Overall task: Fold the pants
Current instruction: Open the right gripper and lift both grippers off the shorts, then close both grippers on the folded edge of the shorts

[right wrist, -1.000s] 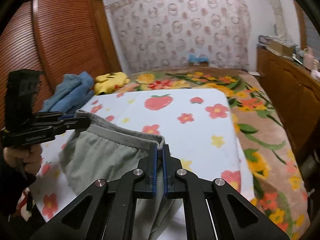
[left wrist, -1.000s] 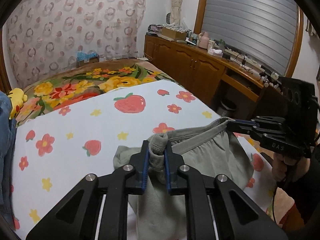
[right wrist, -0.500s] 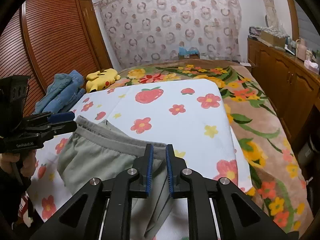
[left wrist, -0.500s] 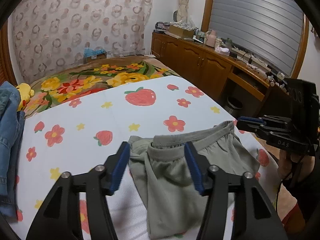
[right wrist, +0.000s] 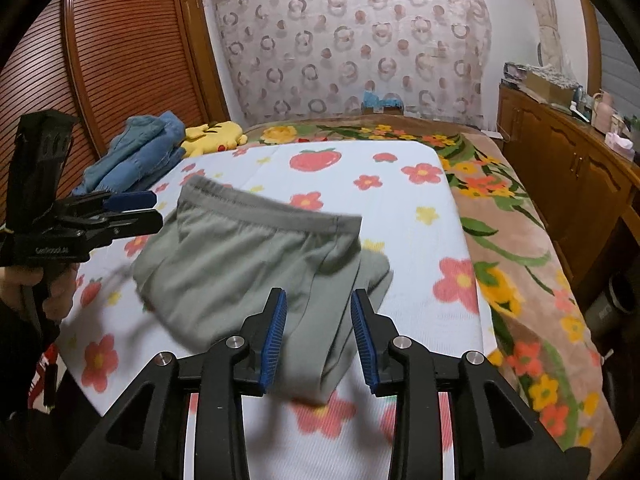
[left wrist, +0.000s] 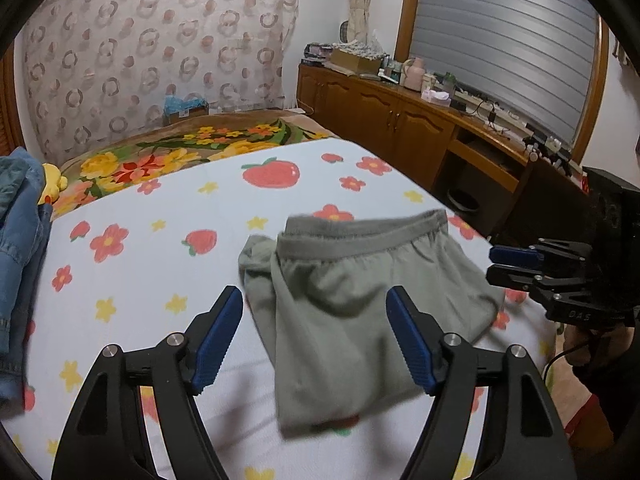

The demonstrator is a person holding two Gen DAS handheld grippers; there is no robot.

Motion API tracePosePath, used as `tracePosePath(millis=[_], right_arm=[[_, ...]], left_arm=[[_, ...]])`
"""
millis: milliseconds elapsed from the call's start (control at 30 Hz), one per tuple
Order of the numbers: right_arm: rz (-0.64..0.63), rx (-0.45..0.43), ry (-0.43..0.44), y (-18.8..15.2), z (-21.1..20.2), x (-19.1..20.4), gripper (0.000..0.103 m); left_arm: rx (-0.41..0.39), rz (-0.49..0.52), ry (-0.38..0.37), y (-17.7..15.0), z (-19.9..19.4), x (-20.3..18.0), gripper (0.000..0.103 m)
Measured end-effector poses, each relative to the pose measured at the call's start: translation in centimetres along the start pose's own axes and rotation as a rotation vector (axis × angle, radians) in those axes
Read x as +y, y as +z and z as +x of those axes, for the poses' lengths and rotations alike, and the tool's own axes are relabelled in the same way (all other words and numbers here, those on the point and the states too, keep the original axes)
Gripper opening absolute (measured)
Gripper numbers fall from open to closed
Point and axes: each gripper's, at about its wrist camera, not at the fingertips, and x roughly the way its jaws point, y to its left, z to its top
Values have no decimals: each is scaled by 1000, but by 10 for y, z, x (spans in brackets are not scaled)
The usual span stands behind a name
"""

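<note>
Pants [left wrist: 360,300] lie on the bed [left wrist: 168,264] (jeans [left wrist: 20,240] at its left edge).

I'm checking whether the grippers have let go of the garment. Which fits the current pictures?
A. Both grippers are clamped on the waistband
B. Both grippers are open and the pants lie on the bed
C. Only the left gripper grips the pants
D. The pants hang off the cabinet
B: the left gripper and the right gripper both show spread blue pads with nothing pinched, and the grey pants lie loose on the flowered sheet.
</note>
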Motion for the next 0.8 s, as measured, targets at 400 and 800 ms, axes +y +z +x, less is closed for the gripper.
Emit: tracePosePath(millis=[400,800], right_arm=[[16,28,-3,-19,-5,5,36],[30,16,11,-22,-3,5,36]], left_arm=[[26,33,38,-32,-13,-2,75],[75,46,24,-49,-6,-3,52]])
